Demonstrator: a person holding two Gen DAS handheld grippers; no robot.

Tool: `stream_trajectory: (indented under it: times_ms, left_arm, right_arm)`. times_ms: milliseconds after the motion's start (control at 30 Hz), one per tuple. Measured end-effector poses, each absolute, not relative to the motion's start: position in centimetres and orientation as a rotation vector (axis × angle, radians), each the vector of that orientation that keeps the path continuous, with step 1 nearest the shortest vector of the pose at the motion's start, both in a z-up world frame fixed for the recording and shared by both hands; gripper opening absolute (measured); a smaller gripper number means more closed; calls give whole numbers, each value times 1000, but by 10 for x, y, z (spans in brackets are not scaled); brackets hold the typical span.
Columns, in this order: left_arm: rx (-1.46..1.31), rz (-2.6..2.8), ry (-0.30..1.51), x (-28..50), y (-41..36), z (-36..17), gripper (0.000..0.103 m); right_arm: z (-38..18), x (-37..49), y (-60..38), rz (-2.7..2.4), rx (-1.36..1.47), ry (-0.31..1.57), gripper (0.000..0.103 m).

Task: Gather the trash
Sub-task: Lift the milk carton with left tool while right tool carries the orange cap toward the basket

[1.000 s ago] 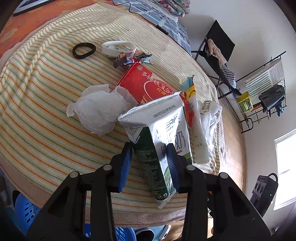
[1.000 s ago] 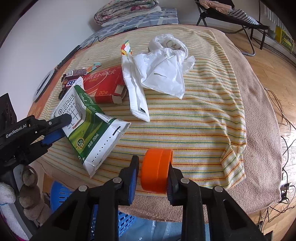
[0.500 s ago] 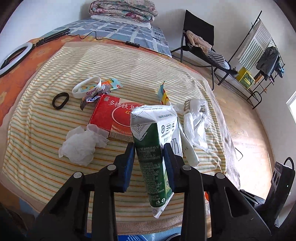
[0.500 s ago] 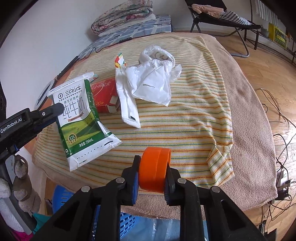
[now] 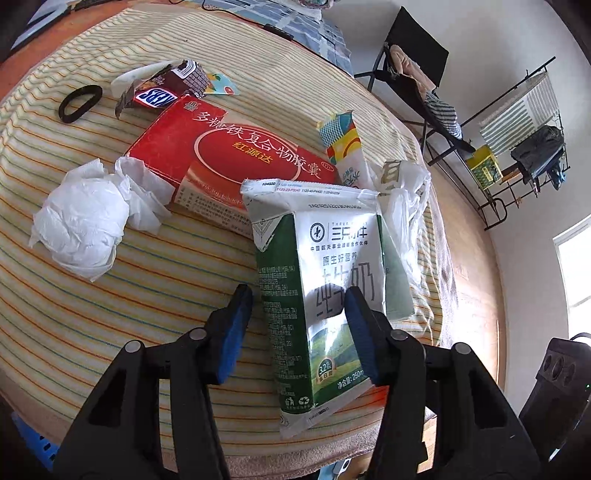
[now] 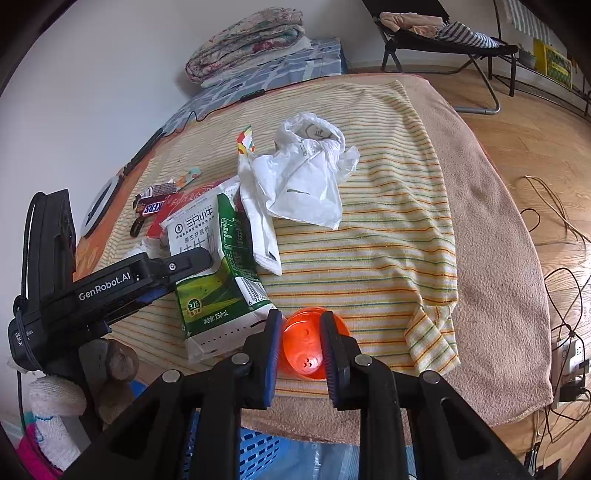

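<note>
A green and white milk carton lies on the striped cloth near the front edge; it also shows in the right wrist view. My left gripper is open, its jaws spread on either side of the carton with a gap at the left pad. My right gripper is shut on an orange plastic lid just above the table's front edge. A red box, crumpled white tissue, a candy wrapper and a white plastic bag lie further back.
A blue basket sits below the table's front edge. A black ring and a long white wrapper lie on the cloth. A folding chair and a wire rack stand beyond the table. Cables run on the floor.
My left gripper lowered the milk carton to the cloth and opened its jaws. My right gripper turned the orange lid so its flat face shows, still held.
</note>
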State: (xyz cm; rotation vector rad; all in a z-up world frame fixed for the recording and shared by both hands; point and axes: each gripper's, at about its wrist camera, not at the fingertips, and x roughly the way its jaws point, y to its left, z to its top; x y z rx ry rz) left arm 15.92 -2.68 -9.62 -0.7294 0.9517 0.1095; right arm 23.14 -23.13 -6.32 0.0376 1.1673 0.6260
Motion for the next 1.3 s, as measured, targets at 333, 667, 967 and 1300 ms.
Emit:
stream_trajectory:
  times_ms: [333, 667, 967, 1300]
  left_arm:
    - [-576, 104, 869, 151, -35, -59, 30]
    - [-476, 123, 812, 122, -17, -23, 28]
    - [-446, 143, 774, 90, 8, 1, 28]
    - [-418, 150, 773, 59, 20, 4, 28]
  right_arm:
    - [-83, 225, -227, 620, 13, 1218, 23]
    - [-68, 219, -218, 656, 4, 1152, 2]
    - [-51, 223, -213, 654, -4, 1081, 1]
    - [-58, 222, -220, 602, -121, 1068, 87]
